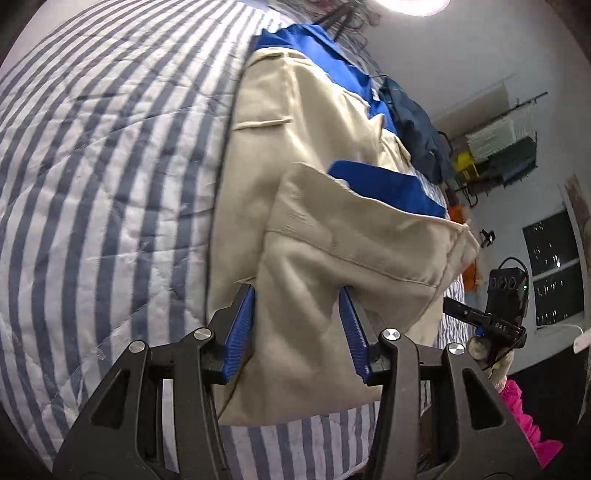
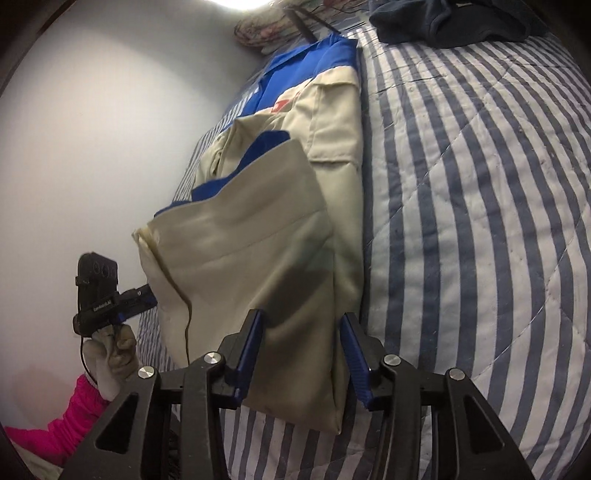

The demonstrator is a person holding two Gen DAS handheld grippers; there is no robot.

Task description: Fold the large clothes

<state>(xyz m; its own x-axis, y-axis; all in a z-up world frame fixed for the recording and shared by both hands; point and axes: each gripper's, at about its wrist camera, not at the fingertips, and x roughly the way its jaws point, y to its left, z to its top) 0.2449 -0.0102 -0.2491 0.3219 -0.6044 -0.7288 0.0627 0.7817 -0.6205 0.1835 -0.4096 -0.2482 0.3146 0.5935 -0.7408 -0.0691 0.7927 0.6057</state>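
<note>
A large beige and blue jacket (image 1: 303,155) lies on a blue-and-white striped quilt (image 1: 103,177). Its lower part is lifted and partly folded over the rest. My left gripper (image 1: 297,295) has the beige hem fabric between its blue pads (image 1: 240,332), jaws set apart around a thick bunch of cloth. My right gripper (image 2: 301,321) holds the other end of the same hem (image 2: 266,266) the same way, on the quilt (image 2: 480,184). The right gripper shows in the left wrist view (image 1: 480,317), and the left gripper in the right wrist view (image 2: 144,299), each at the fabric's edge.
A dark navy garment (image 1: 421,136) lies on the bed beyond the jacket; it also shows in the right wrist view (image 2: 447,18). A patterned pillow (image 2: 266,29) sits at the head. A wall shelf (image 1: 498,147) and a dark window (image 1: 554,273) are at the right. A pink sleeve (image 2: 55,424) is near.
</note>
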